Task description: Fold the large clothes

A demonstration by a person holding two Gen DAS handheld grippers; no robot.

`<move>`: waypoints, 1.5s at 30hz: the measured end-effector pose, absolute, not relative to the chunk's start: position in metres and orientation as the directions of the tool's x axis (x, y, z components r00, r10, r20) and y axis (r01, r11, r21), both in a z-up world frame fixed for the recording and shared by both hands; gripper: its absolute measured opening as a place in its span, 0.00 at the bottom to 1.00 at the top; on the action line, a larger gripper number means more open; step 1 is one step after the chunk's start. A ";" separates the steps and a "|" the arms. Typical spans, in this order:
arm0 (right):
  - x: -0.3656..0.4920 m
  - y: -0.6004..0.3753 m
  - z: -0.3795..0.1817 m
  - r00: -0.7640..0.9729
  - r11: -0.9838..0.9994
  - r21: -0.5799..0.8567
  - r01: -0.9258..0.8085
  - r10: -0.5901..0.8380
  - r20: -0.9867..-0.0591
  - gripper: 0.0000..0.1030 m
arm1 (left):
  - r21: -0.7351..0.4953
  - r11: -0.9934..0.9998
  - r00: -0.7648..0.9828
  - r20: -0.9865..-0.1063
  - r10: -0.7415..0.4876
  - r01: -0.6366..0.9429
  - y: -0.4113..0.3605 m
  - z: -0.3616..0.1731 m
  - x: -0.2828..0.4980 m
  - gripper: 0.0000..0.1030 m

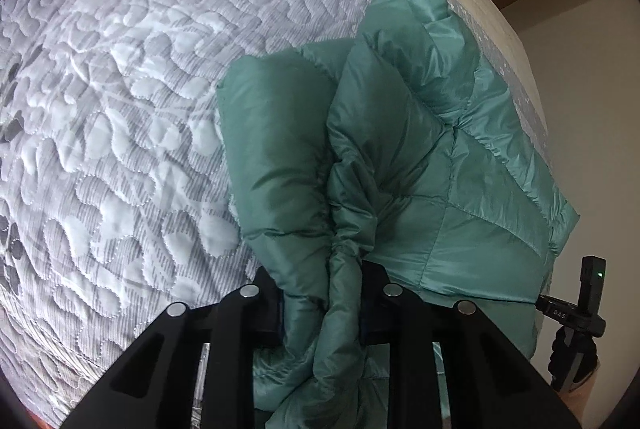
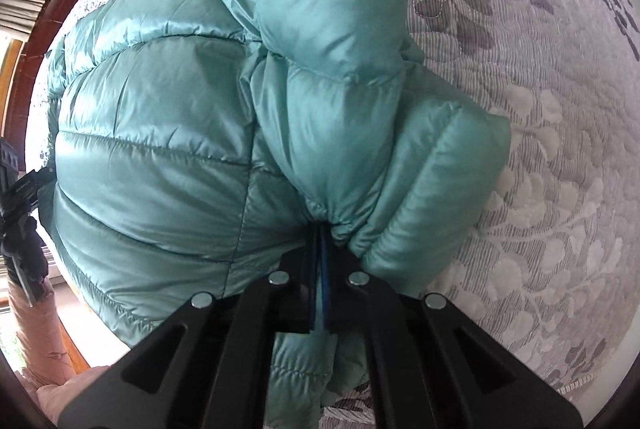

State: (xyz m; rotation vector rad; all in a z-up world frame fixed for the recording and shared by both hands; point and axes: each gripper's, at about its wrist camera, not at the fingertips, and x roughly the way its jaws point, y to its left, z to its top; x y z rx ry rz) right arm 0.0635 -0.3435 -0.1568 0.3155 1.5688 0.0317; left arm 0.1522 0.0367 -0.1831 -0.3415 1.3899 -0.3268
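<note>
A teal quilted puffer jacket (image 1: 420, 157) lies bunched on a bed with a grey-and-white quilted bedspread (image 1: 120, 109). My left gripper (image 1: 322, 293) is shut on a gathered fold of the jacket, which bulges between the fingers. In the right wrist view the jacket (image 2: 160, 149) fills the left and centre. My right gripper (image 2: 320, 261) is shut tight on a pinched edge of the jacket, fingers nearly touching. The other gripper shows at the edge of each view (image 1: 580, 309) (image 2: 20, 197).
The bedspread (image 2: 540, 149) stretches to the right in the right wrist view. The bed's edge and a white wall (image 1: 580, 89) lie right of the jacket in the left view. A wooden bed frame (image 2: 44, 29) and a window with curtains show at left.
</note>
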 end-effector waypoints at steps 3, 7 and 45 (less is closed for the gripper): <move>0.063 -0.334 -0.158 0.015 0.962 0.206 0.177 0.207 -0.978 0.00 | -0.388 0.918 0.191 -0.898 -0.397 0.083 0.028 -0.155 0.144 0.16; 0.060 -0.331 -0.152 0.032 0.956 0.224 0.190 0.222 -0.974 0.00 | -0.378 0.912 0.244 -0.880 -0.407 0.156 0.011 -0.104 0.132 0.16; -0.020 -0.351 -0.078 0.115 0.937 0.146 0.319 0.114 -0.987 0.16 | -0.245 0.800 0.079 -0.937 -0.341 0.548 -0.282 -0.129 0.045 0.27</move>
